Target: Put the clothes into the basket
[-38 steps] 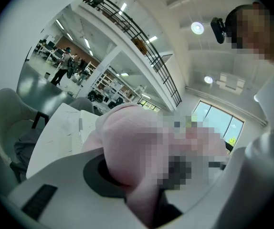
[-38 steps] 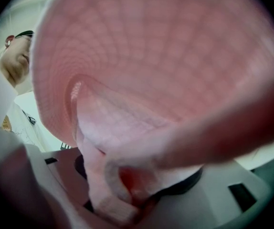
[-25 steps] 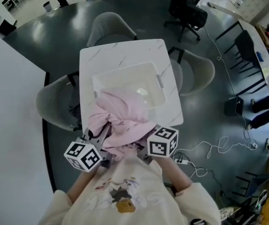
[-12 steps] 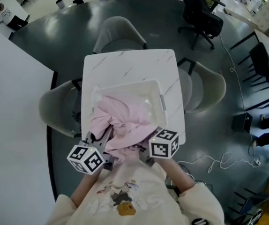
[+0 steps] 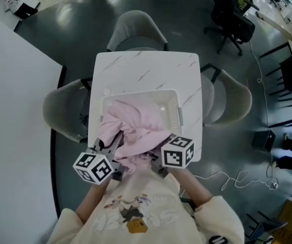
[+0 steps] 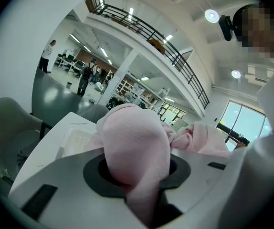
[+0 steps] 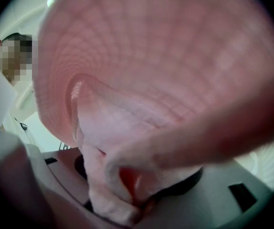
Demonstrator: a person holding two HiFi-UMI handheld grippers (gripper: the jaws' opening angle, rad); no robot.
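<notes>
Clamped on folds of pink garment [image 5: 136,130] with left gripper [image 5: 112,153] and right gripper [image 5: 154,158] alike; bunched over near rim of basket [image 5: 175,99], apparently draping partly inside.

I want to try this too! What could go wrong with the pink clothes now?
1. Much of the pink clothes is bunched over the near edge of the basket, so it might slide out onto the table when let go.
2. The cloth is wedged deep in the fingers of the left gripper and the right gripper, so it might snag and get pulled back out.
</notes>
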